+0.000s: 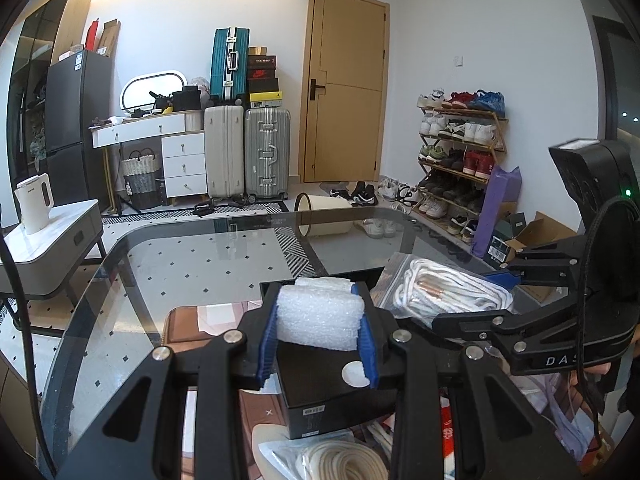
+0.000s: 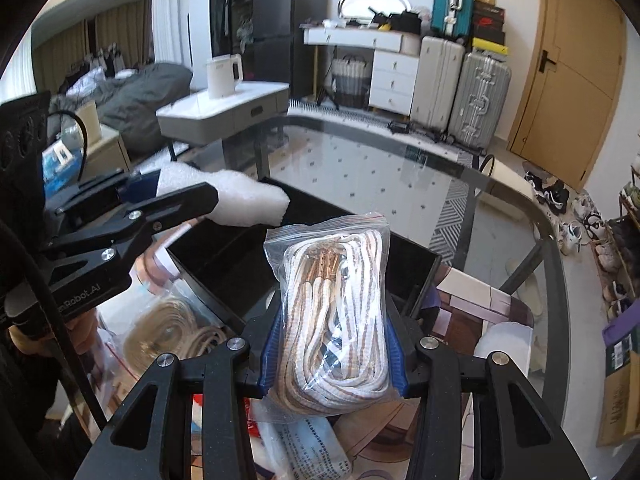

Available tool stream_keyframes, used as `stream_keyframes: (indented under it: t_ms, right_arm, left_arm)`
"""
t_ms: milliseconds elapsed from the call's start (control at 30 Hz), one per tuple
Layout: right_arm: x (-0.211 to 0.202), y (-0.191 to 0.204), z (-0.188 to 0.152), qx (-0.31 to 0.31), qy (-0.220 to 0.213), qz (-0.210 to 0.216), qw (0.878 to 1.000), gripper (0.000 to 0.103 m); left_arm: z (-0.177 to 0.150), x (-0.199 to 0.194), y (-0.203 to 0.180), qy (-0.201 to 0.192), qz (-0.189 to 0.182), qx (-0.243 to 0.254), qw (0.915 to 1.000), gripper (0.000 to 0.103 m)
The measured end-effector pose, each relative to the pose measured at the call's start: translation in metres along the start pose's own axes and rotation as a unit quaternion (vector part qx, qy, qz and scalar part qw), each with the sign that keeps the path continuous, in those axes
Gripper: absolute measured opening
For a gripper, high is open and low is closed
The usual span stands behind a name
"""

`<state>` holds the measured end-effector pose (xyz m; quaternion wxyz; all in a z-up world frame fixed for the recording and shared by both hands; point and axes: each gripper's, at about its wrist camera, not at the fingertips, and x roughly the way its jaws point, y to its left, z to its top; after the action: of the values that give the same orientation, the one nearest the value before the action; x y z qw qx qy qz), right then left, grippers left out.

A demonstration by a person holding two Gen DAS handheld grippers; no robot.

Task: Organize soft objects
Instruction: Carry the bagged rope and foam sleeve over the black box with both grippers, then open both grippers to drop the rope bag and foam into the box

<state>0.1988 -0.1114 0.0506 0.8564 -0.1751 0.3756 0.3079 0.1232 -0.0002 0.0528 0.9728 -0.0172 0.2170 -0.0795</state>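
My left gripper (image 1: 318, 336) is shut on a roll of white foam (image 1: 320, 312), pinched between its blue pads above a black box (image 1: 320, 384). In the right wrist view that foam (image 2: 244, 200) juts from the left gripper (image 2: 168, 188) over the box's far left corner (image 2: 224, 256). The right gripper (image 2: 334, 344) is shut on a clear zip bag of white and brown rope (image 2: 336, 280), held over the box's near side. From the left wrist view, the same bag (image 1: 444, 292) hangs in the right gripper (image 1: 480, 298) just right of the foam.
The box stands on a glass table (image 1: 180, 264) with a patterned mat (image 1: 188, 324) under it. A bag of beige rope (image 2: 168, 332) lies near the box, and a printed packet (image 2: 316, 444) sits below my right fingers. A side table with a white kettle (image 1: 36, 204) stands to the left.
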Motion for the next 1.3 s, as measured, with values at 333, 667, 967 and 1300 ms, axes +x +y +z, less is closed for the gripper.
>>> stream_keyframes:
  t_ms: [333,667,967,1300]
  right_arm:
    - [0.034,0.004,0.017,-0.030,0.030,-0.006,0.999,0.044]
    - [0.030,0.003,0.014,-0.036,0.014,-0.005,0.999,0.074]
    - [-0.011,0.000,-0.003,-0.011,-0.029,-0.019,0.999,0.089]
    - [-0.060,-0.001,-0.032,0.054,-0.110,-0.009,0.992,0.102]
  left_arm:
    - [-0.003,0.016,0.000,0.018,0.006,0.004,0.9998,0.033]
    - [-0.006,0.013,-0.004,0.022,0.009,0.013,0.9996,0.059]
    - [-0.004,-0.004,-0.004,0.008,0.019,0.006,0.9998,0.093]
    - [-0.012,-0.028,0.006,0.017,0.007,-0.032,0.9993,0.103]
